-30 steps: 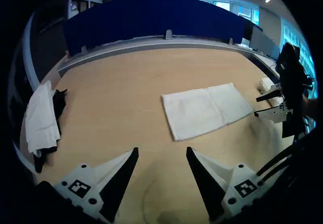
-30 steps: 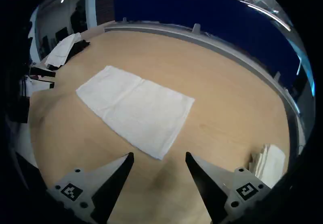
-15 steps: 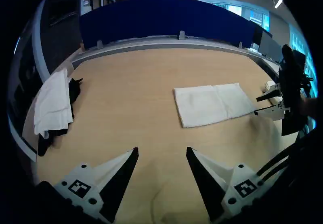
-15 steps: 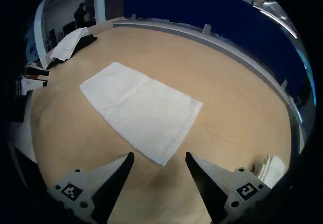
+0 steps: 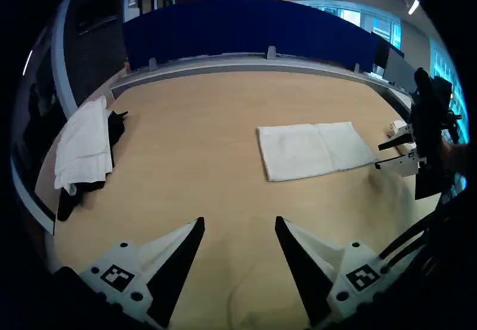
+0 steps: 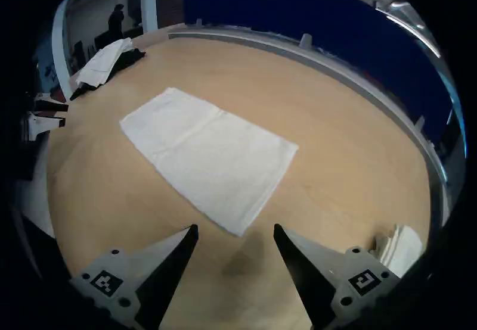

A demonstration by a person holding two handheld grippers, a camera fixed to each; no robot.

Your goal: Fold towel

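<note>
So, both grippers are open and nothing has been grabbed, with the towel flat on the table.
Jaws on the left gripper are spread wide with nothing between them, and it's the same for the right gripper. The towel is laid out flat on the wooden table, its near corner just ahead of the right gripper's fingertips and farther off from the left one. For a clean fold, the two corners of one short edge should probably be pinched low, one per gripper, then lifted together and carried to the opposite edge so the sides line up. A crease line across the middle can be used as a guide. The cloth pile at the table edge can be ignored.
</note>
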